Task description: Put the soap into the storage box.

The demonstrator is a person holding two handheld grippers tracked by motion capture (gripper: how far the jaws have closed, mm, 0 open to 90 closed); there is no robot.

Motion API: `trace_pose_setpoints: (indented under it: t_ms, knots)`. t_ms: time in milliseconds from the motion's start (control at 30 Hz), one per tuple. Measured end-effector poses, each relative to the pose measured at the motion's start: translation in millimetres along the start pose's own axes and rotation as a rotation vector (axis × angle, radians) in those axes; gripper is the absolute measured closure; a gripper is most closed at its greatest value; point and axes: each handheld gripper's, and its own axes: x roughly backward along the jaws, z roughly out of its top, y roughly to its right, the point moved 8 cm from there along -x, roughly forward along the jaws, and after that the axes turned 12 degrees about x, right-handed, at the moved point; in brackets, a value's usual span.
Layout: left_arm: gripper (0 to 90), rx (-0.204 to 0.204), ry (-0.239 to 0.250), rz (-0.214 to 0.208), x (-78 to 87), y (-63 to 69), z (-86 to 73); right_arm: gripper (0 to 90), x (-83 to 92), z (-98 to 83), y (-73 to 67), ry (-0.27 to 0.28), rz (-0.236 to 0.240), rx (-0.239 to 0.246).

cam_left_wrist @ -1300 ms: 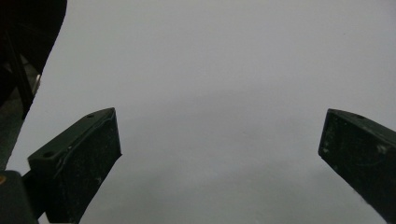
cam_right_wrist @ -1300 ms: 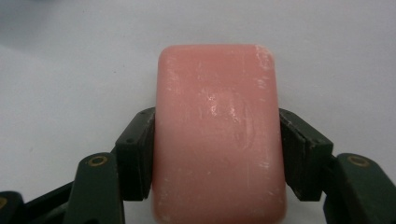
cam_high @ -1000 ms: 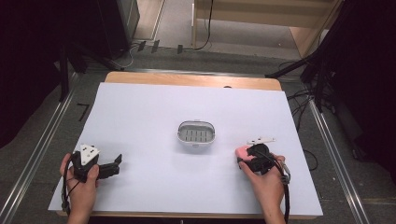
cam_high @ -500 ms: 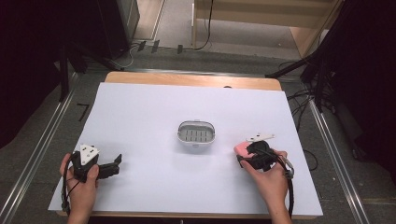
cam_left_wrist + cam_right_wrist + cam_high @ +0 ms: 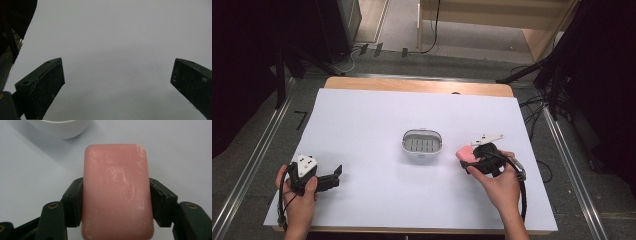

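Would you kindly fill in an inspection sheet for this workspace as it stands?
Surface: white sheet over a wooden table.
Job's things: pink soap bar clamped across its sides; white soap dish on the sheet at centre, nothing in it.
Clutter: nothing seen.
Grippers: right gripper shut on the soap bar, right of the dish; left gripper open over bare sheet at the near left.
Cables: one trails from each gripper along the forearm; more lie on the floor.
Surroundings: grey floor, metal rails, dark curtains, wooden furniture behind.
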Motion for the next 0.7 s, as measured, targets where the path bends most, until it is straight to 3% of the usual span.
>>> trace_pose_setpoints:
  t_ms: [400,567,700]
  knots:
    - [0.0,0.002,-0.001,0.000,0.1,-0.1,-0.1,38.6,3.2,17.2,1.6,0.039,0.052,0.047]
    - [0.0,0.001,-0.002,0.000,0.0,-0.1,-0.1,38.6,4.1,23.0,1.6,0.039,0.040,0.075]
    - [0.0,0.000,-0.001,-0.001,0.0,0.0,-0.1,38.5,4.4,33.3,-2.2,0.070,0.062,0.095]
